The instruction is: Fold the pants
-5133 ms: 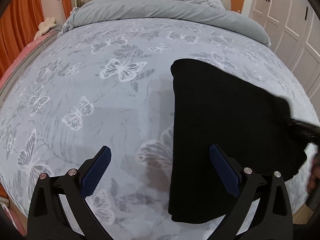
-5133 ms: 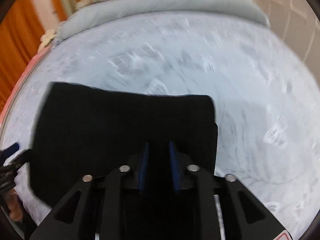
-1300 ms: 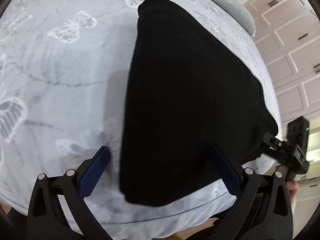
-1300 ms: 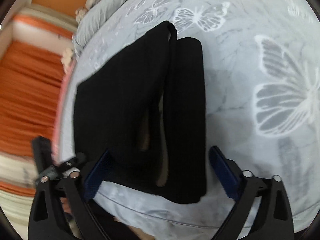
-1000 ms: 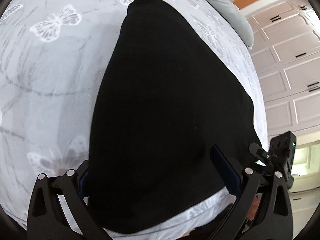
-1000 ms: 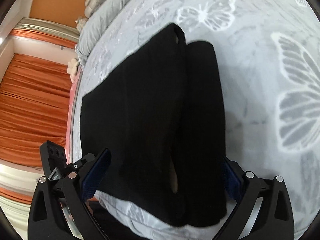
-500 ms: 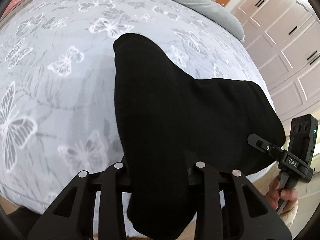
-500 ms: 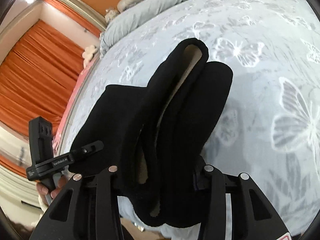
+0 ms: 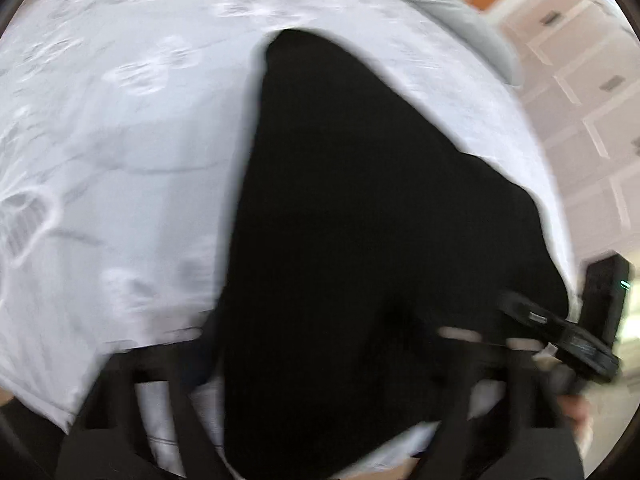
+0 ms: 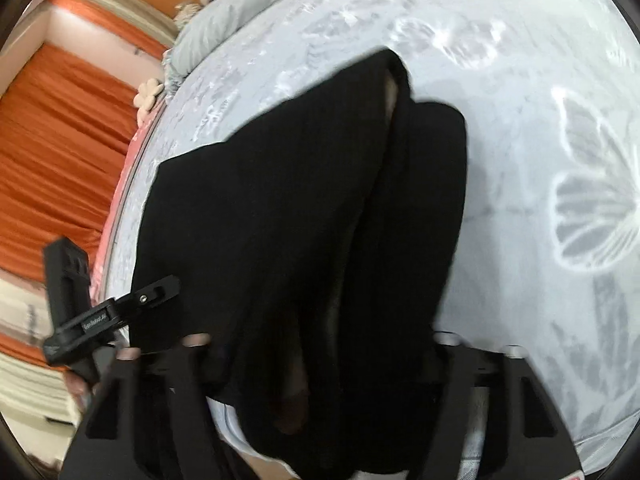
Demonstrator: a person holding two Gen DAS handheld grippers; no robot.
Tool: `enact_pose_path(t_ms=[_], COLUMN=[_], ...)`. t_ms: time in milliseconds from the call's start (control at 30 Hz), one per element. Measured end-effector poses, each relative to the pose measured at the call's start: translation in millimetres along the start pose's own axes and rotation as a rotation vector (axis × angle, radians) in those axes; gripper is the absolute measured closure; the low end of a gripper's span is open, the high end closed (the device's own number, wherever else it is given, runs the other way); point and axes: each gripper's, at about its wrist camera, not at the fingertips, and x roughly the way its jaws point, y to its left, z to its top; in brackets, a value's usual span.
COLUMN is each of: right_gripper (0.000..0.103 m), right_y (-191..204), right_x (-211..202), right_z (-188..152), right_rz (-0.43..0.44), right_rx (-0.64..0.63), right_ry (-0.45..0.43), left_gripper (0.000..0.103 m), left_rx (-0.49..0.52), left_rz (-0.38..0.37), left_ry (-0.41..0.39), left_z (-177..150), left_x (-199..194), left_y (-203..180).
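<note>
Pants: black pants (image 9: 360,220), folded into a thick bundle, lie near the front edge of the bed; the right wrist view shows the same bundle (image 10: 304,208) in stacked layers with a pale gap between the two top folds.
Long axis: it runs from the bed's near edge away toward the pillows, leaning slightly left in the left wrist view and slightly right in the right wrist view; the far end is narrow and rounded, the near end wide and overhanging the mattress edge.
Left gripper: the left gripper (image 9: 320,344) sits at the near left end of the bundle, with cloth filling the space between its black fingers; the frame is blurred, so whether the fingers pinch the cloth or only straddle it cannot be told.
Right gripper: the right gripper (image 10: 320,352) sits at the near right end, its fingers set fairly wide with the folded layers between them; contact of the pads is hidden by the fabric, so the grip cannot be told.
Bedspread: a pale grey butterfly-print bedspread (image 10: 540,140) lies under the pants.
Duvet: a plain grey duvet (image 10: 248,4) is rolled back at the head of the bed.
Curtain: an orange curtain (image 10: 60,140) hangs on the left side.
Wardrobe: white panelled wardrobe doors (image 9: 592,92) stand on the right.
</note>
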Motion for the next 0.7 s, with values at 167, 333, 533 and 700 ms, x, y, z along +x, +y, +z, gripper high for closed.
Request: enact_pose_path(t_ms=[167,333,533,700], right_gripper=[0.063,0.063,0.063,0.063], right_y=[30,55,84,94], right_x=[-25,-47,-65,-74], right_z=[8,19,46,64], right_rz=[0.006,0.006,0.017,0.02], right_rx=[-0.081,-0.146,-0.212,-0.241], right_ry=[-0.102,-0.197,-0.341,-0.433], left_gripper=[0.071,0.071,0.071,0.071], left_rx=[0.082,0.145,0.197,0.23], left_rz=[0.017,0.078,0.137,0.173], left_ry=[-0.101,-0.23,-0.377,-0.46], left_z=[5,20,37,45], left_x=[-28,-54,-80,-107], left_y=[-24,-63,-81,-75])
